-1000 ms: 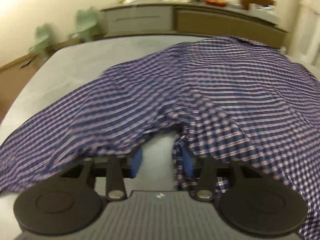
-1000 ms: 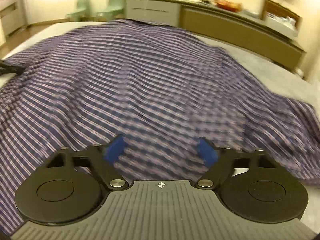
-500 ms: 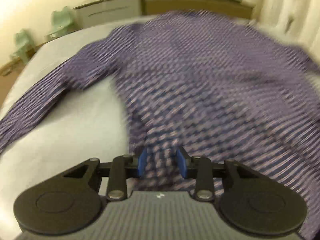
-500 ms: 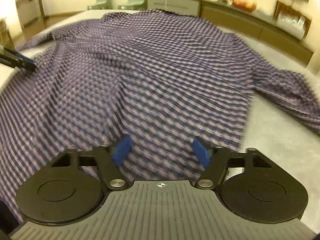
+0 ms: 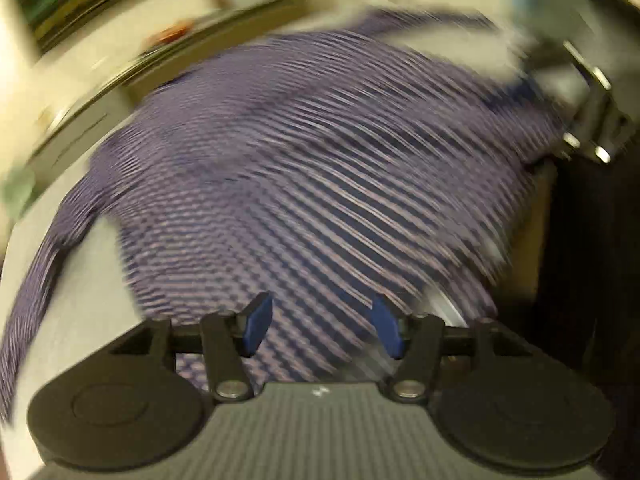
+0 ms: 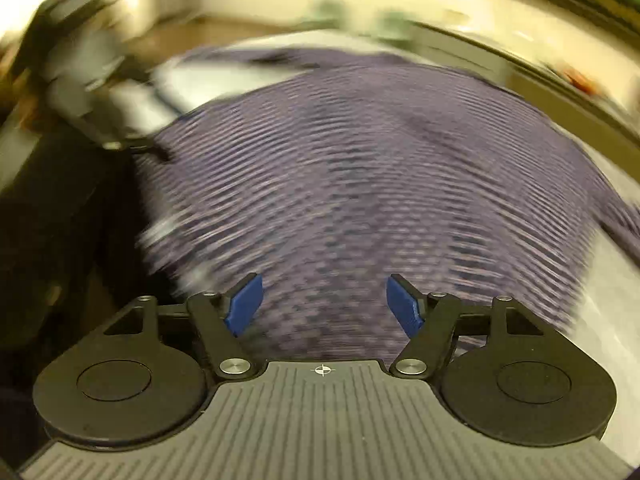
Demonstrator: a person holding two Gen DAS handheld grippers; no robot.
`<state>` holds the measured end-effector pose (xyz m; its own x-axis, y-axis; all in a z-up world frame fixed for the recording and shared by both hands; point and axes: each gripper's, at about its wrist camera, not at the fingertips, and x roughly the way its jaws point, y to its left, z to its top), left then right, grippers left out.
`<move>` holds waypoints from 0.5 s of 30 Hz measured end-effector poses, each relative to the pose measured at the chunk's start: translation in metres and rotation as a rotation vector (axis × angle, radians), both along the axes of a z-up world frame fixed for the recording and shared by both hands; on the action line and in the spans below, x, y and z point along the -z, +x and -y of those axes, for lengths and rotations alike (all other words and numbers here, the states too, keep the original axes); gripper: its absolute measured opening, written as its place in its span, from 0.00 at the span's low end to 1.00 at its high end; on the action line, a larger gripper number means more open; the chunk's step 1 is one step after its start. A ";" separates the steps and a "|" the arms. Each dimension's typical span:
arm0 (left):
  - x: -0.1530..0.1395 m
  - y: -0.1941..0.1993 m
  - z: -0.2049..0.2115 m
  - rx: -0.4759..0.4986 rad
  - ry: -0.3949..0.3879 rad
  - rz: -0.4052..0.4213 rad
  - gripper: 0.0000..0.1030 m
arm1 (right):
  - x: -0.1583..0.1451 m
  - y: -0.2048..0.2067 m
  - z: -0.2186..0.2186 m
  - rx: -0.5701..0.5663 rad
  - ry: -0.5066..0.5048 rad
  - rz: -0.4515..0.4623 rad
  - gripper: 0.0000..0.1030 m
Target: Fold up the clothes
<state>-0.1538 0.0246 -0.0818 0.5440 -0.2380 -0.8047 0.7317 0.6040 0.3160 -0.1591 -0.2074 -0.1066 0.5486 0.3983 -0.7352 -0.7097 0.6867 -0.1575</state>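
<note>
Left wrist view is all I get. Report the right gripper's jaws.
Observer: The right gripper has its jaws apart over the checked shirt. They have just been closing somewhat. Cloth shows between them, but the pads are not pinching it.
Operator: Describe the shirt's side next to that gripper.
Observer: A sleeve runs off to the right of the view, lying on the grey surface.
</note>
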 end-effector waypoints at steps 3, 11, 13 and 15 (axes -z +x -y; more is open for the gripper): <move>0.023 -0.003 0.008 0.032 0.078 0.072 0.55 | 0.027 -0.012 -0.030 -0.074 -0.170 0.069 0.63; 0.001 -0.007 -0.002 -0.026 -0.005 0.087 0.09 | 0.018 -0.005 -0.032 -0.068 -0.162 0.056 0.07; -0.009 -0.001 -0.010 -0.067 -0.052 0.068 0.04 | 0.013 -0.006 -0.035 -0.066 -0.144 0.051 0.03; -0.020 -0.001 -0.019 -0.102 -0.101 0.064 0.03 | 0.005 -0.004 -0.029 -0.070 -0.089 0.032 0.01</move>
